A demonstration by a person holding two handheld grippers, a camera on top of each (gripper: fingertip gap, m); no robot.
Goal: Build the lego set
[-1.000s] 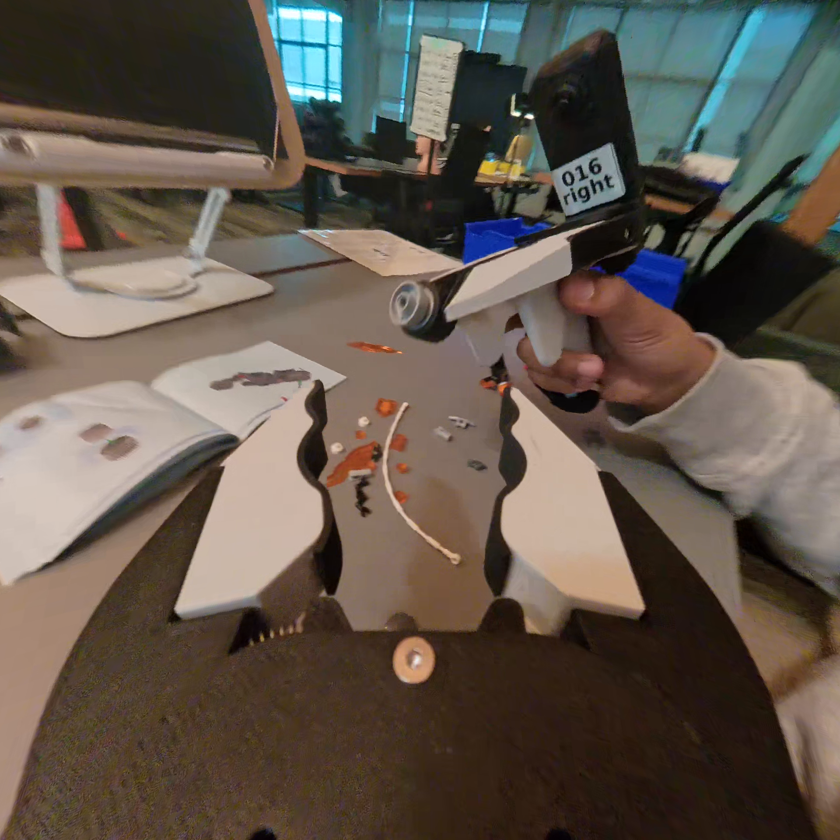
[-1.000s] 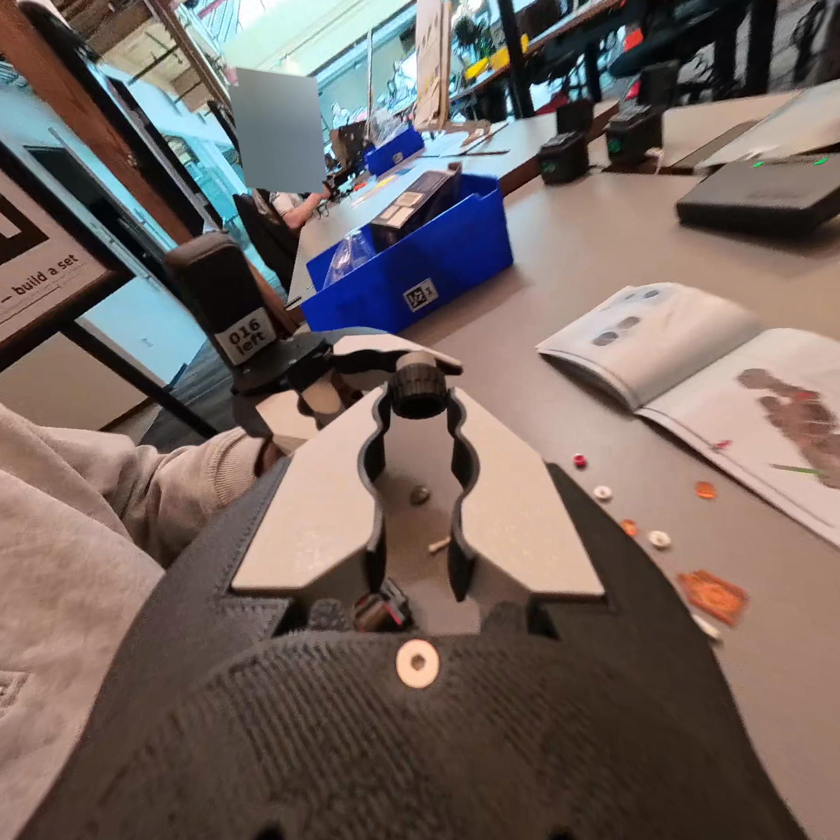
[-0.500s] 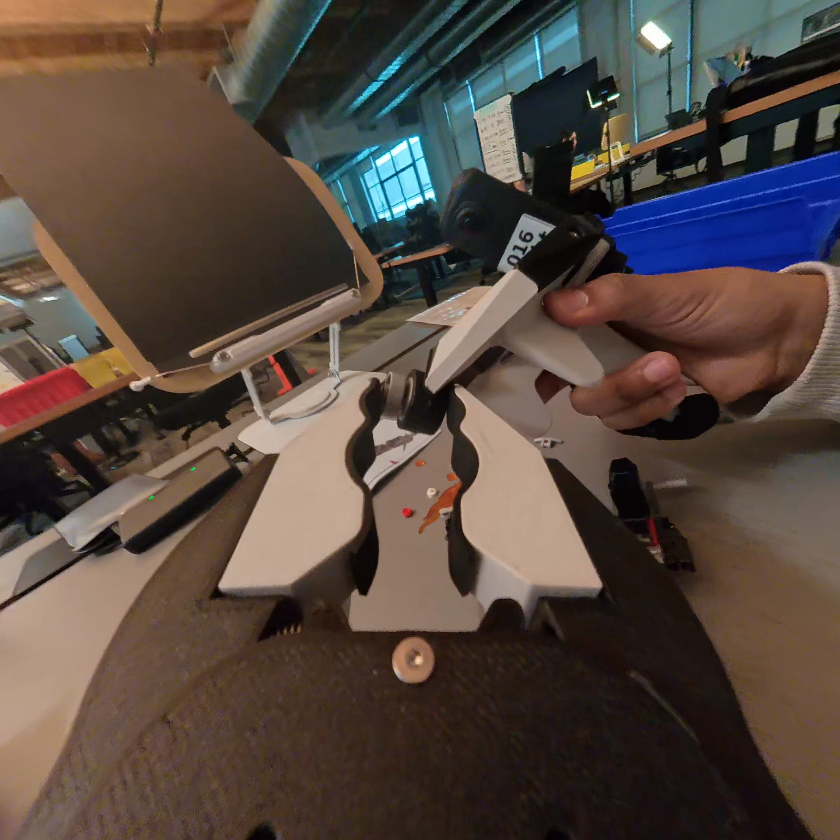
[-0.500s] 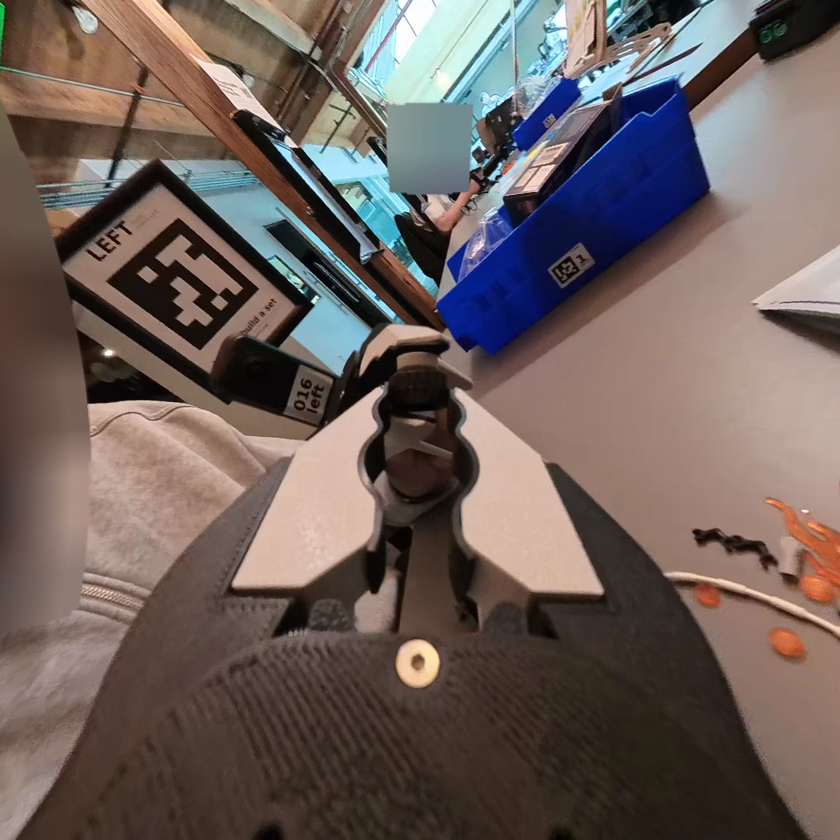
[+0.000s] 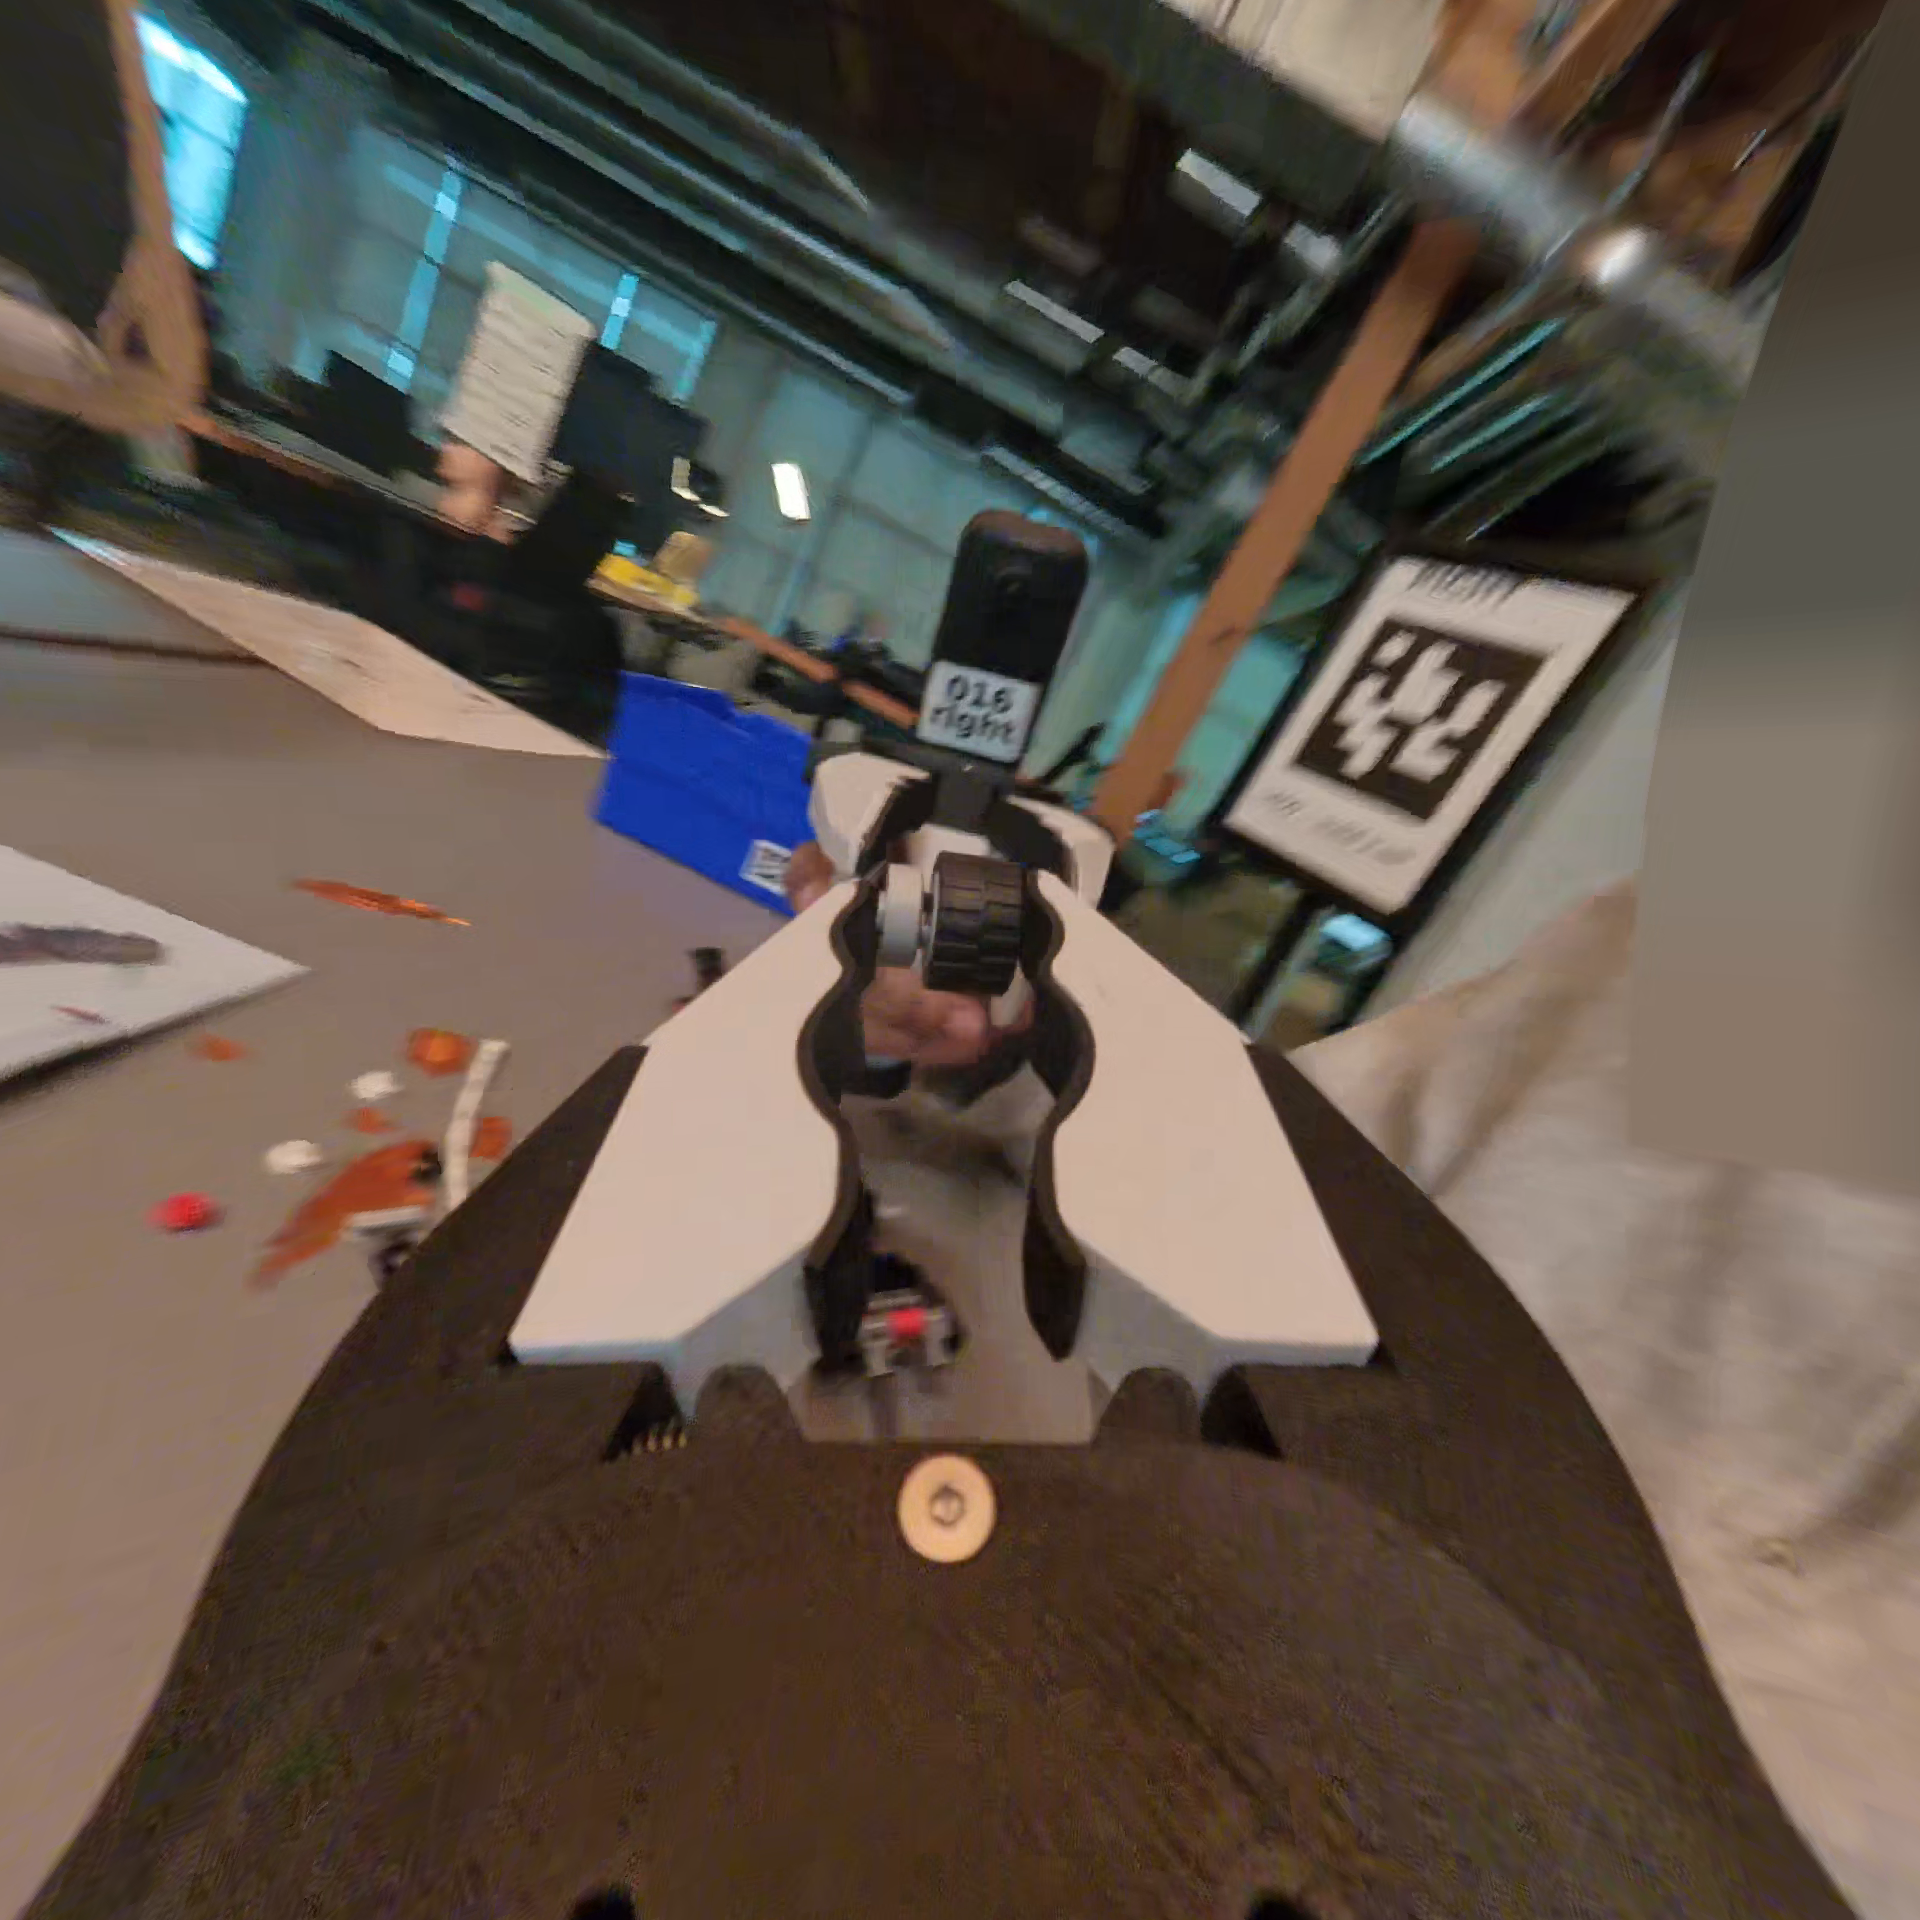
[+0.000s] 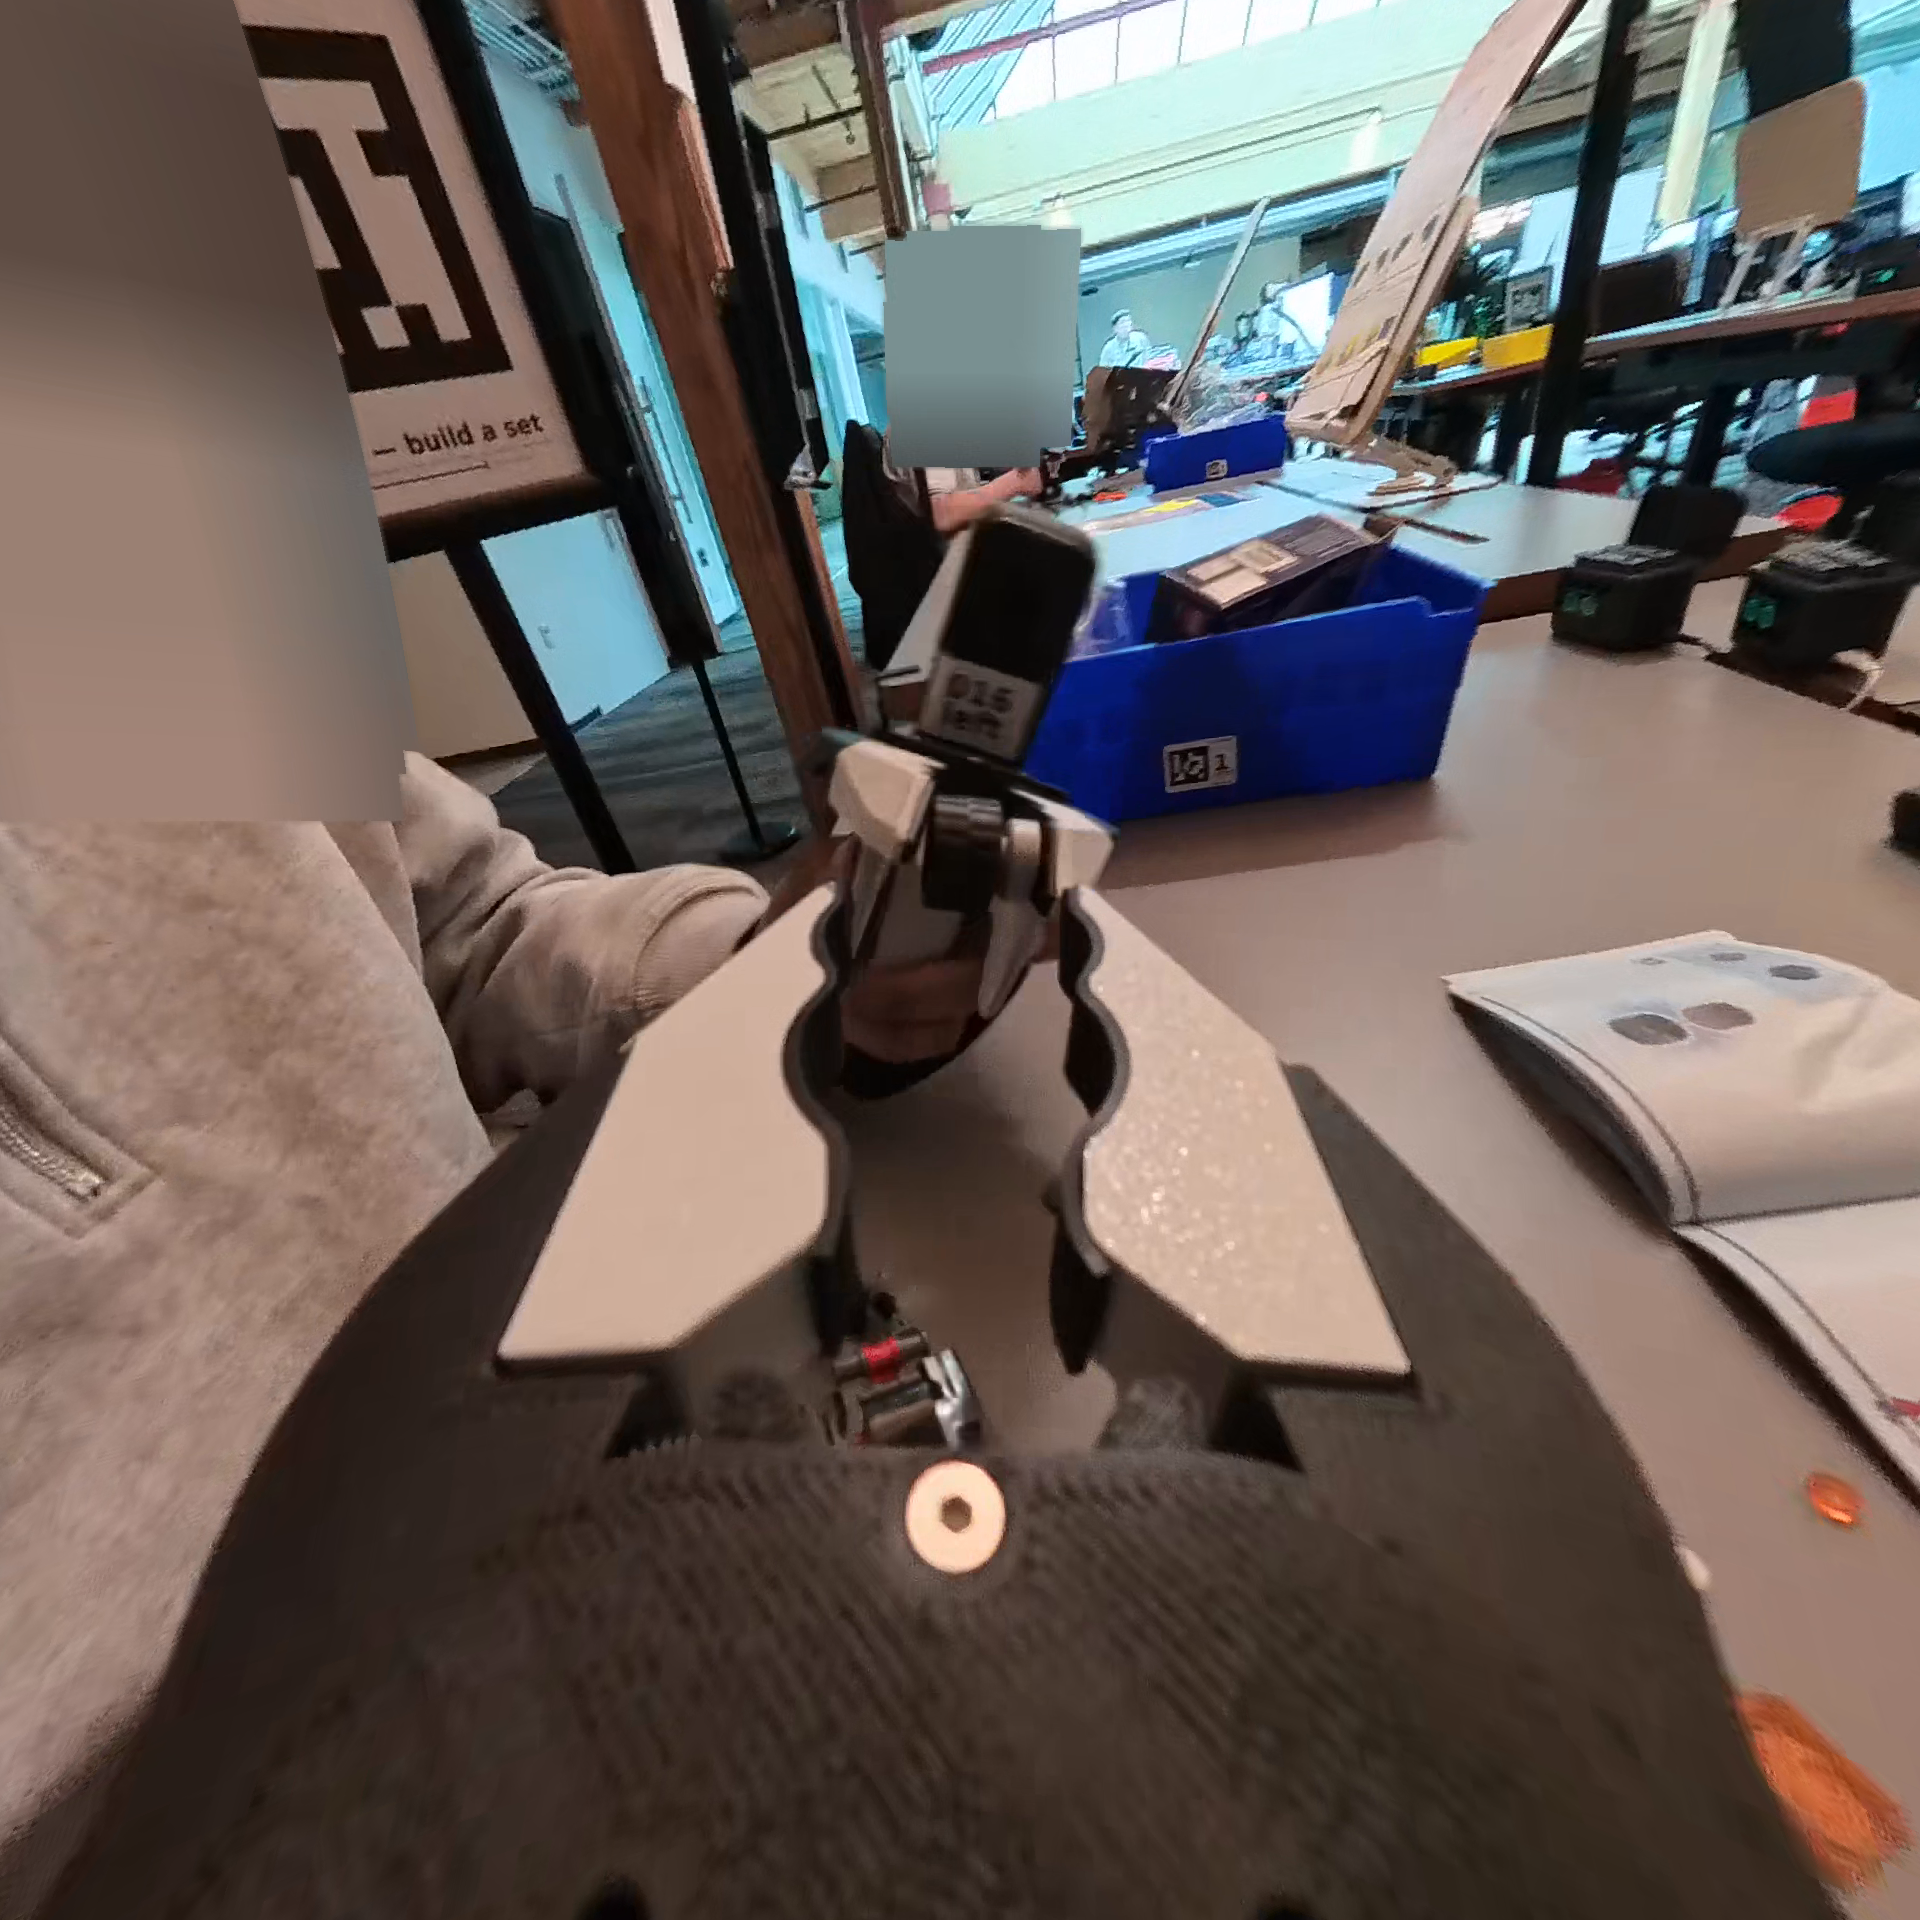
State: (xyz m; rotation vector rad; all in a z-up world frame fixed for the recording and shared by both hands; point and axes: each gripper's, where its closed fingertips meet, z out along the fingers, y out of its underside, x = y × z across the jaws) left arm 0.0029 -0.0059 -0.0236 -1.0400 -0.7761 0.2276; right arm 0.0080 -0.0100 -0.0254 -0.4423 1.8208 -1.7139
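Observation:
My left gripper (image 5: 951,904) is shut on a black wheel (image 5: 975,920) with a grey hub (image 5: 899,920), and both pads press on it at the fingertips, held above the table. The right wrist view shows the same wheel (image 6: 961,862) in the left gripper (image 6: 966,831). My right gripper (image 6: 951,925) is open and empty, with its tips just short of the wheel. It faces me in the left wrist view (image 5: 961,831). A small black, grey and red lego assembly (image 5: 899,1325) lies on the grey table below both grippers and also shows in the right wrist view (image 6: 894,1382).
Loose orange pieces (image 5: 353,1195), a white strip (image 5: 468,1101) and a red stud (image 5: 185,1210) lie on the table to the left. An open instruction booklet (image 6: 1714,1091) lies to the right. A blue bin (image 6: 1247,686) stands behind. A person's grey sleeve (image 6: 208,1039) is at the left. My two grippers' fingertips are within a few centimetres of each other.
The right gripper held the wheel a second ago while the left was open. The left gripper closed on the wheel, then the right opened and let go of it.

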